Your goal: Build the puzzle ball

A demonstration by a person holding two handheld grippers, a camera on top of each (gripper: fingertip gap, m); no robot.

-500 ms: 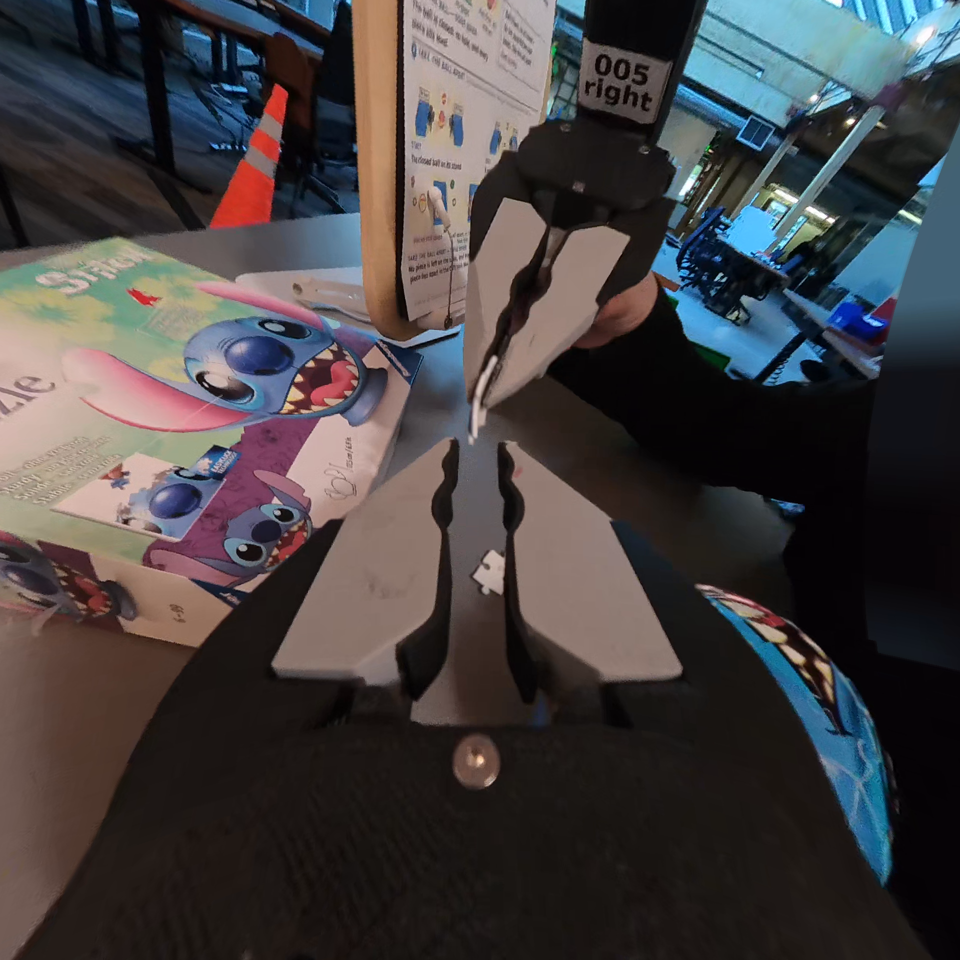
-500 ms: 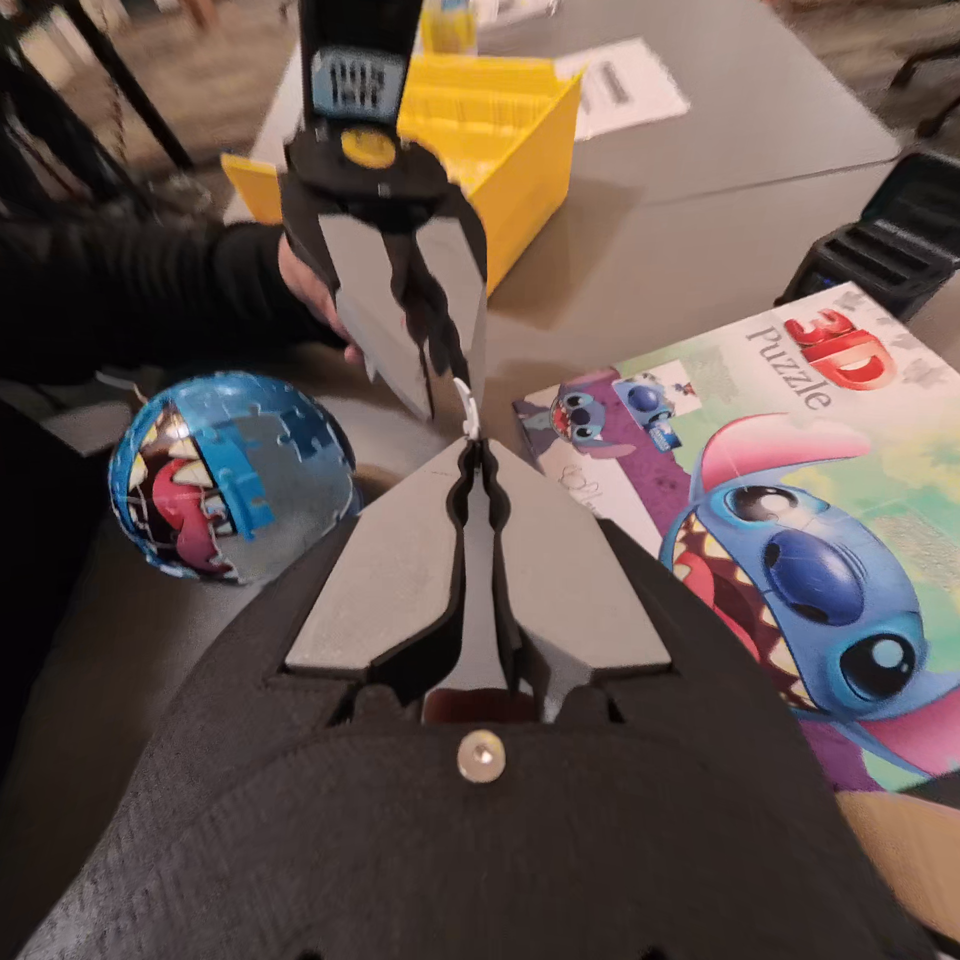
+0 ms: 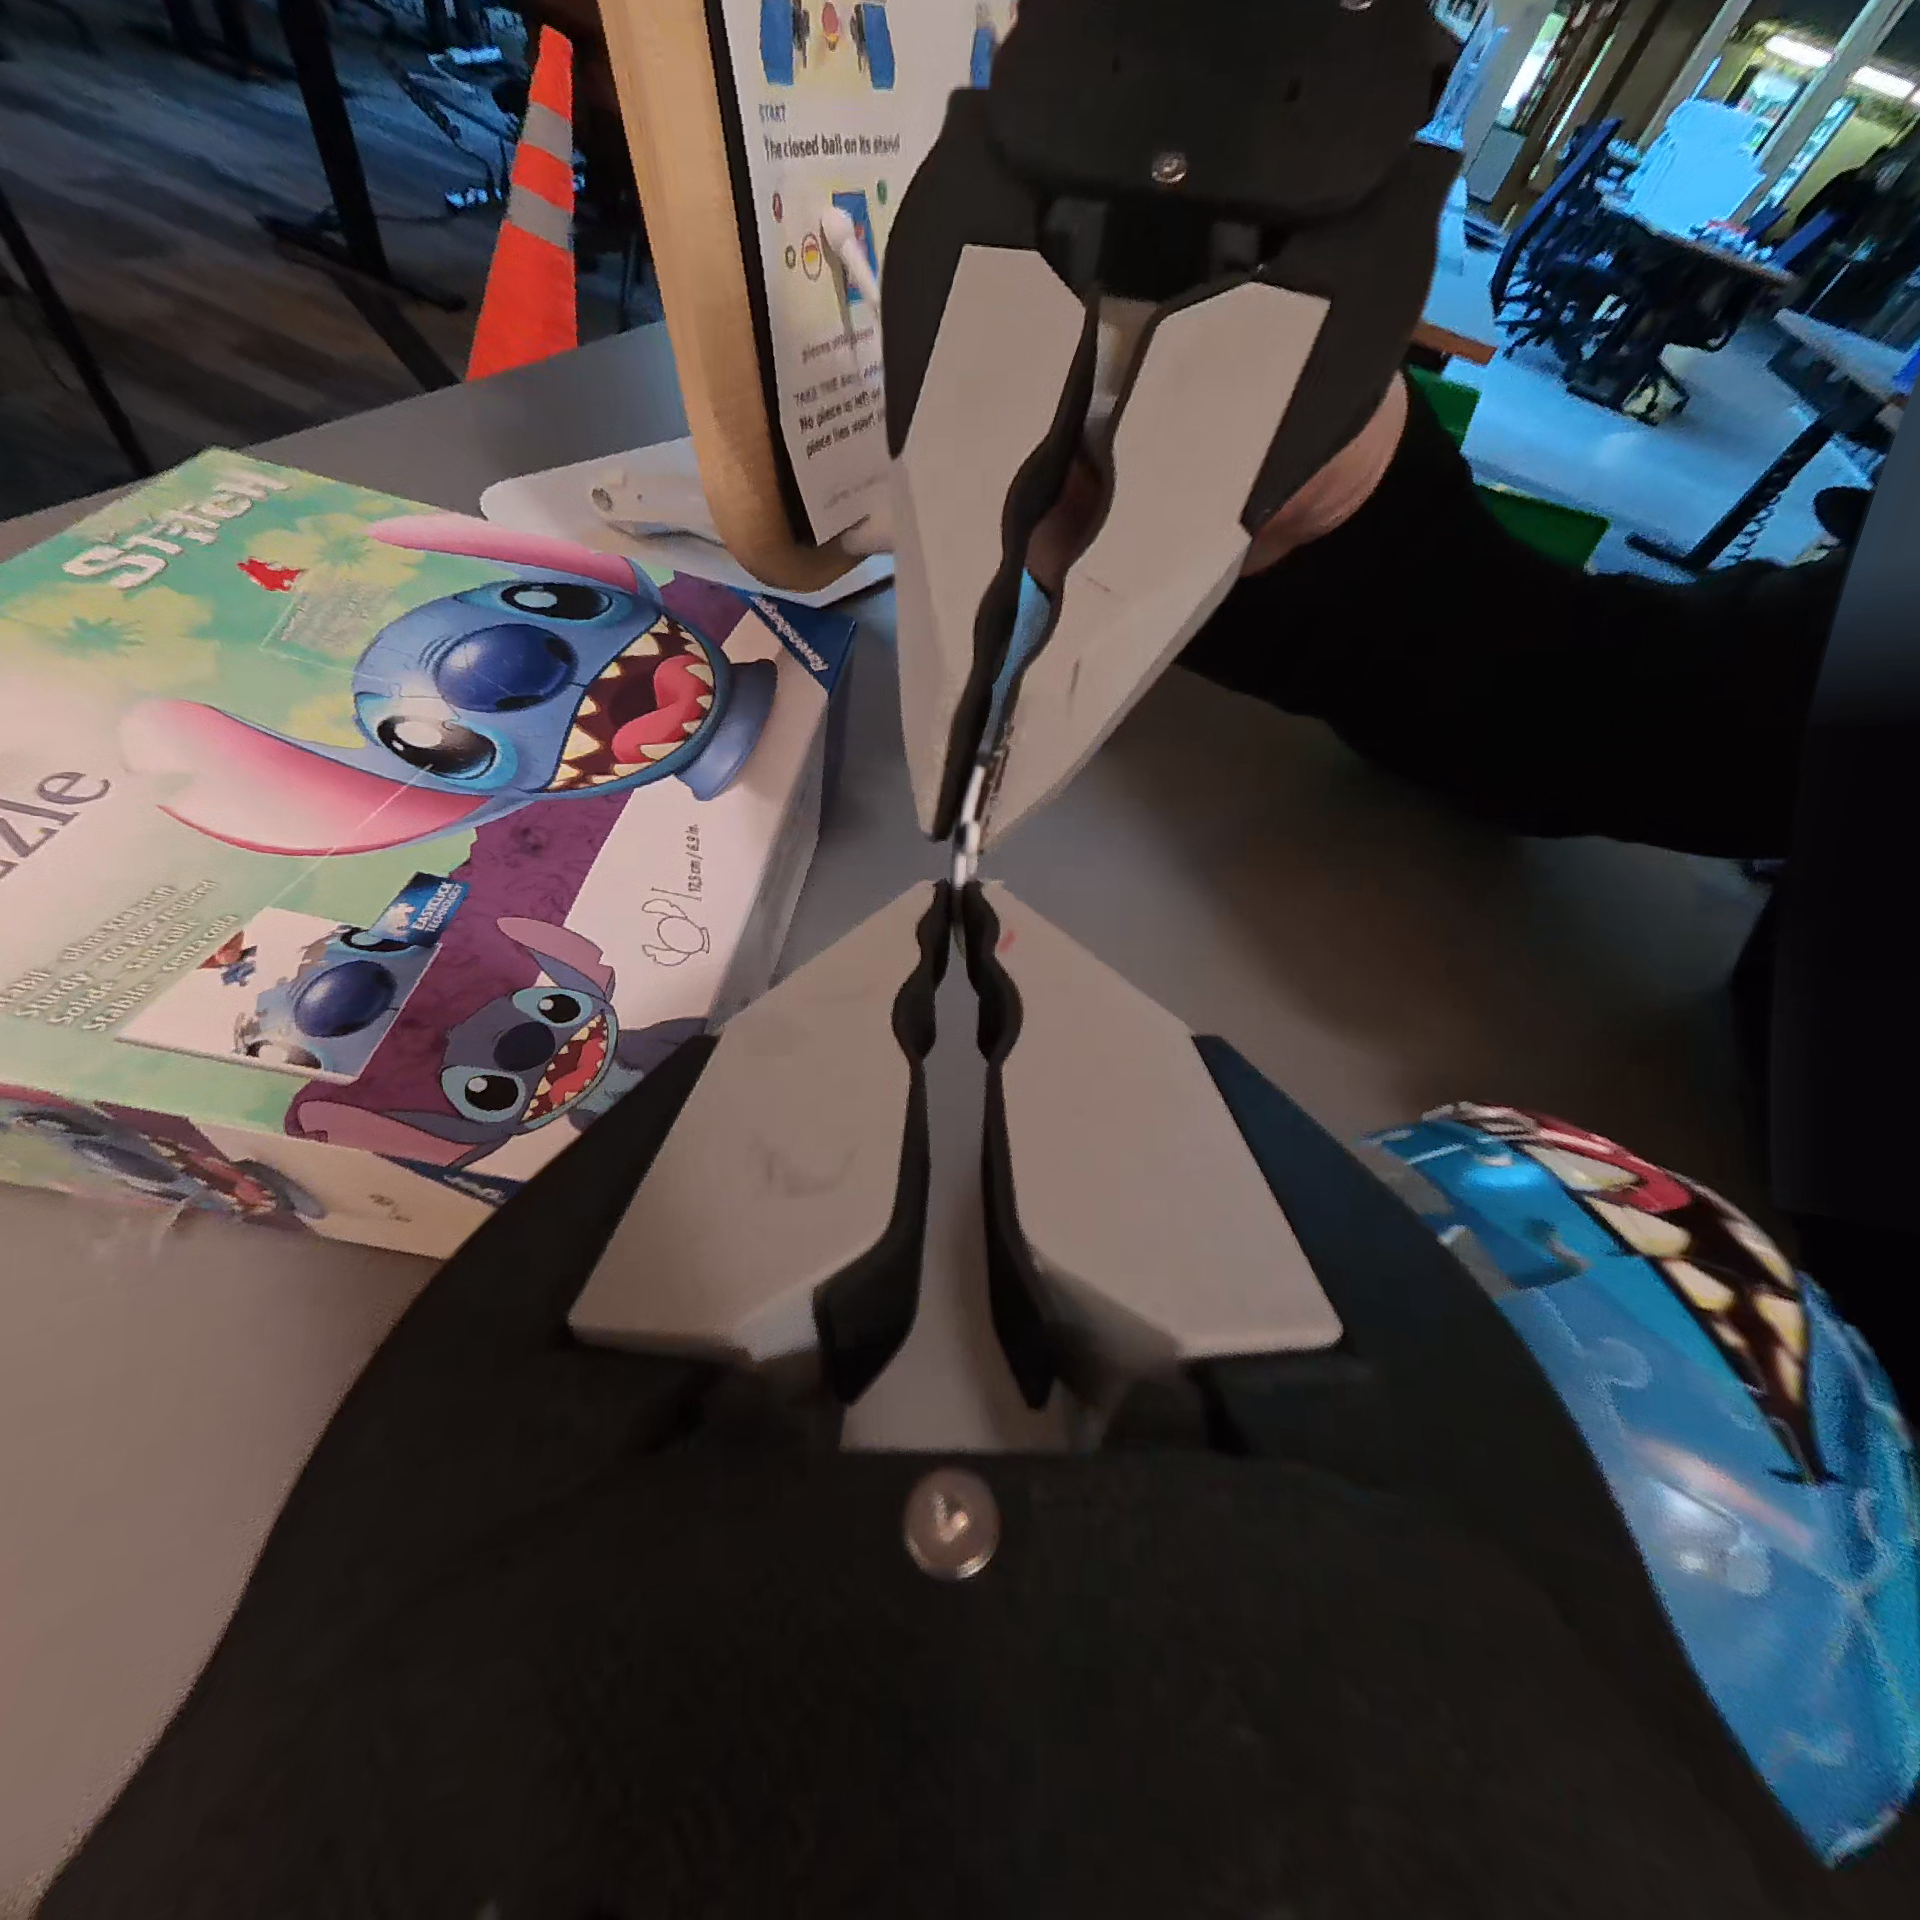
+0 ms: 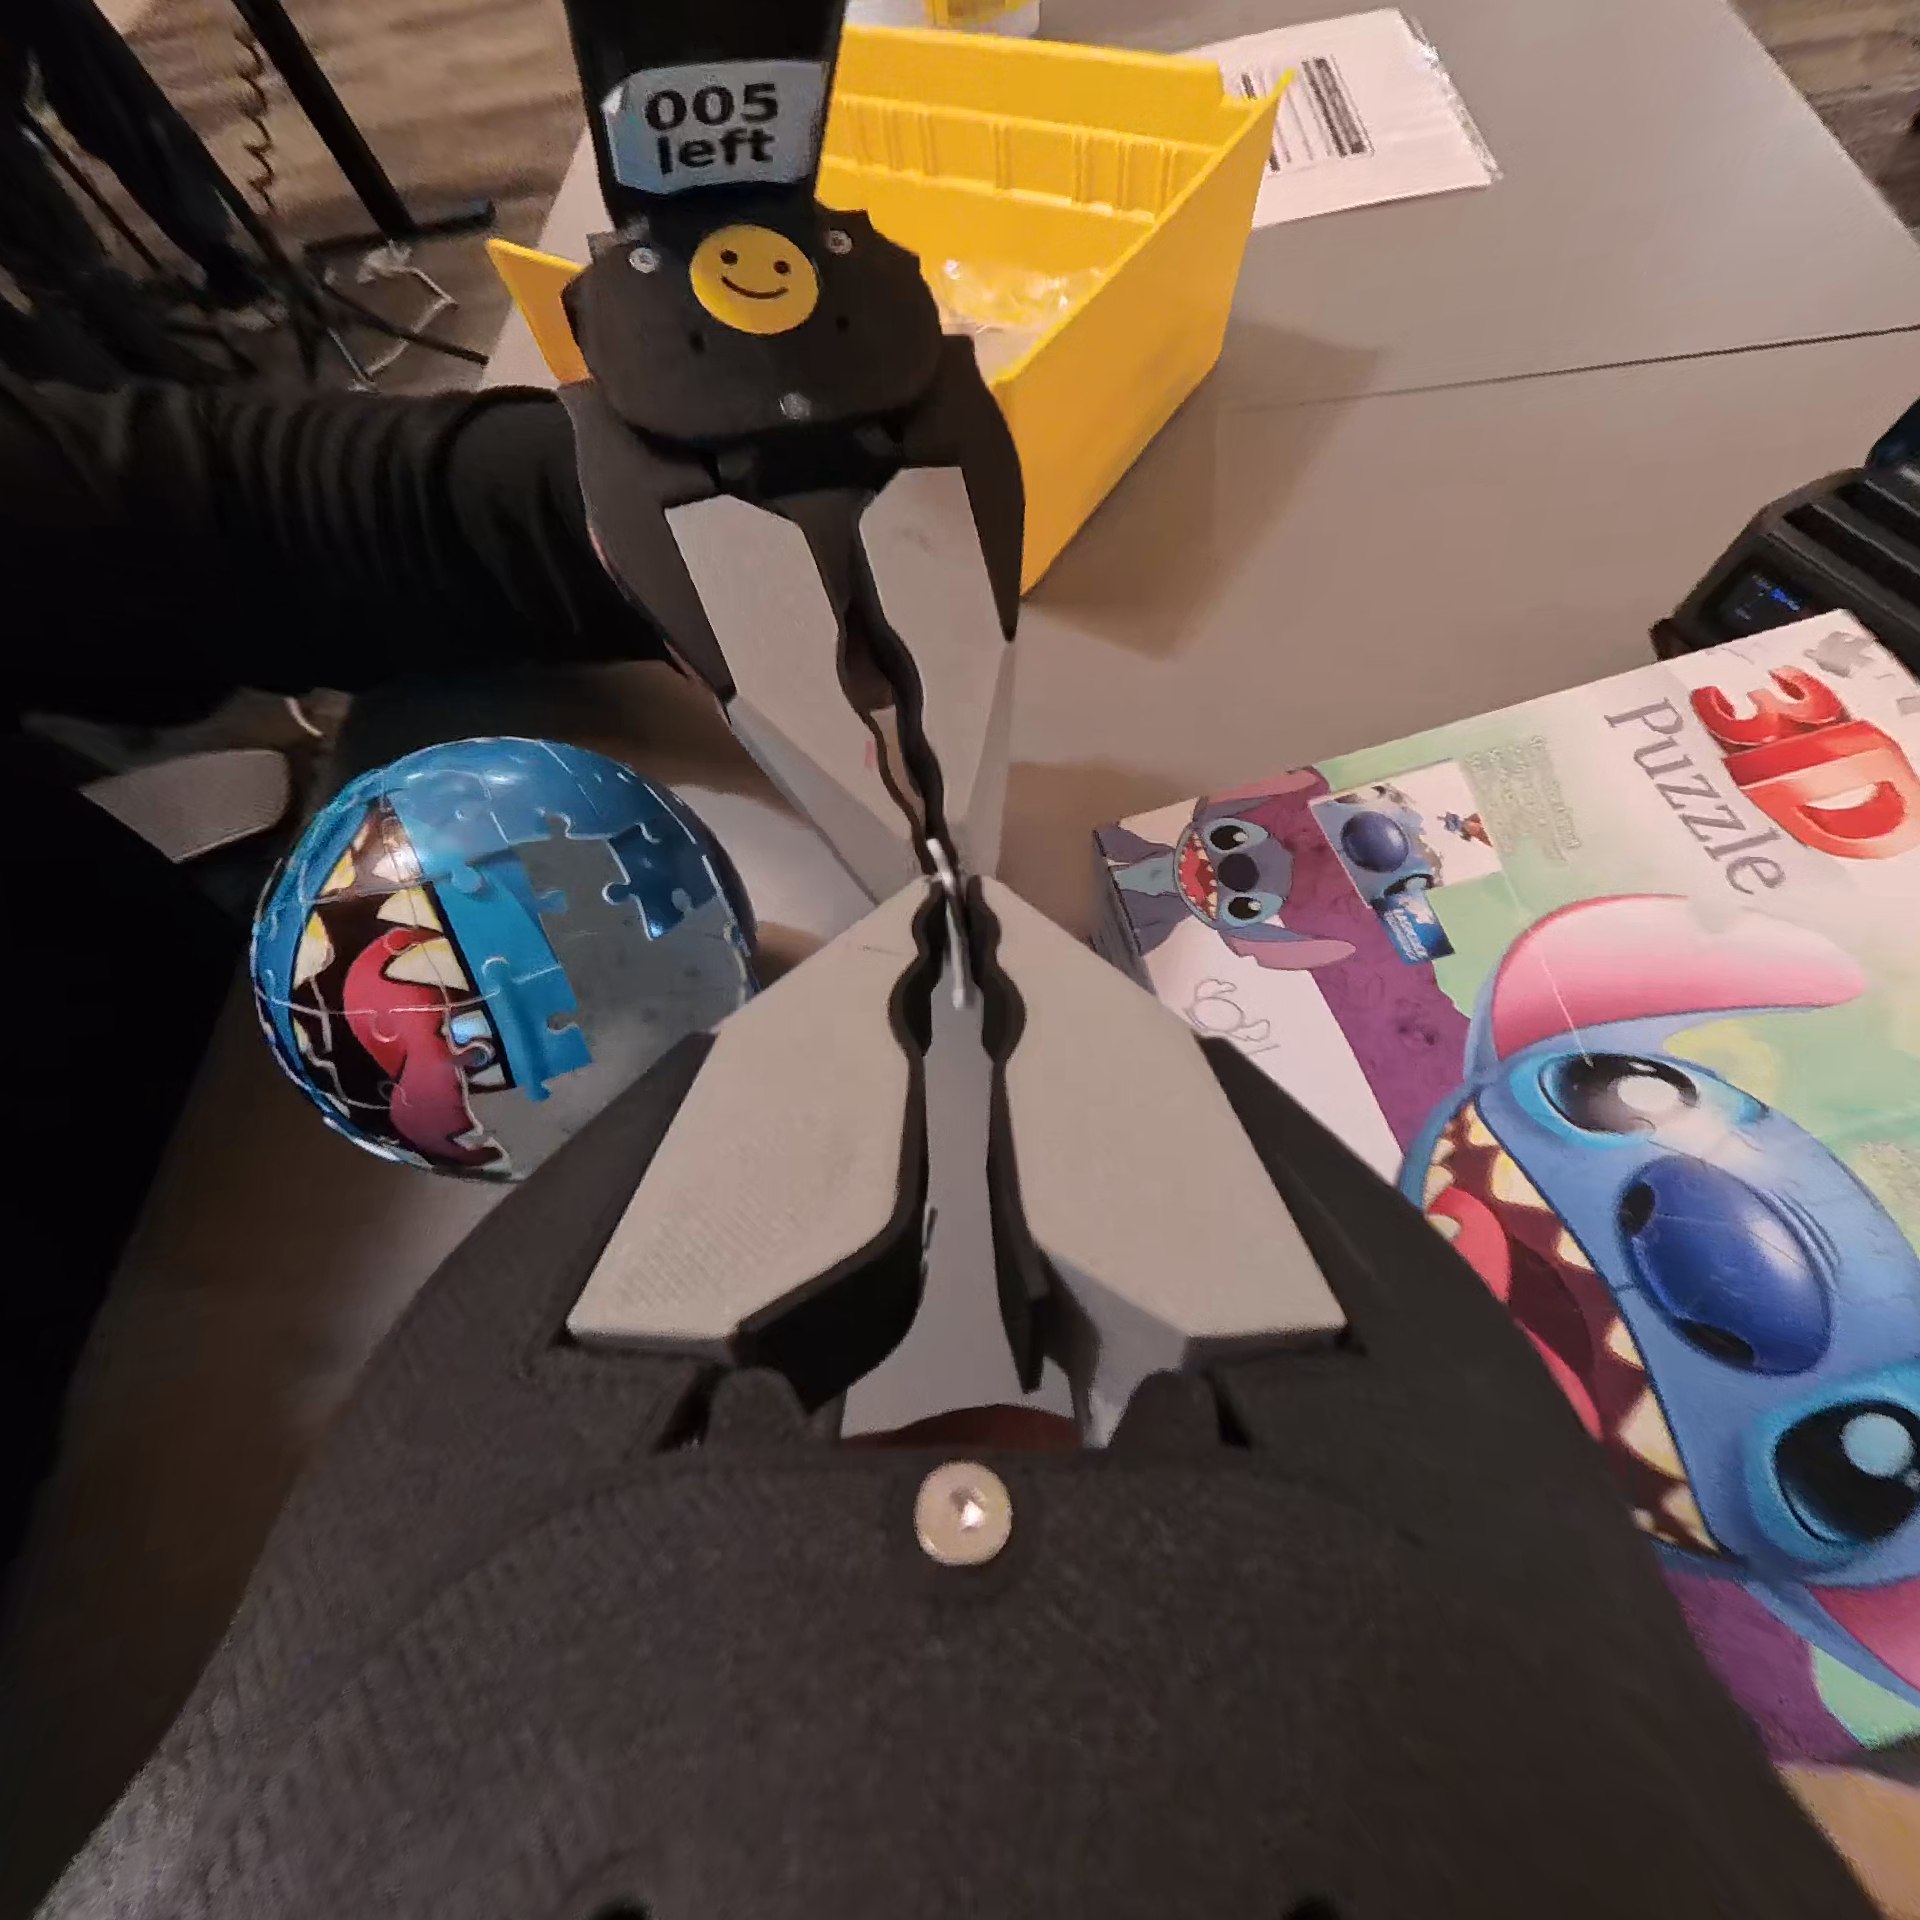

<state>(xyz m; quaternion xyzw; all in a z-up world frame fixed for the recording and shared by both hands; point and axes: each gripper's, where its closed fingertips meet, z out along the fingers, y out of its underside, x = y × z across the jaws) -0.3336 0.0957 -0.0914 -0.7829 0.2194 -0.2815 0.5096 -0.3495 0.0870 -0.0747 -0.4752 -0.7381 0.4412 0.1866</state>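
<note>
The partly built puzzle ball (image 4: 499,956) lies on the grey table, blue with a toothy mouth and an open gap in its shell. It also shows at the right edge of the left wrist view (image 3: 1683,1403). My right gripper (image 4: 948,896) is shut on a thin puzzle piece (image 4: 956,966), held edge-on above the table. My left gripper (image 3: 956,896) meets it tip to tip and is shut on the piece's free end (image 3: 975,816). Each gripper shows in the other's view: the right one (image 3: 971,826), the left one (image 4: 935,847).
The puzzle's box (image 4: 1558,1039) lies flat right of the right gripper, left in the left wrist view (image 3: 364,779). A yellow bin (image 4: 1132,260), a paper sheet (image 4: 1361,114) and a black case (image 4: 1829,561) stand farther off. An instruction board on a wooden stand (image 3: 717,312) is behind the box. The tips of both grippers are at nearly the same place. The black case (image 4: 1829,561) is about 30 cm from both grippers' fingertips.
My left gripper was open over the table with a loose piece below it. It has moved up to the right gripper's tip and shut on the held piece.
</note>
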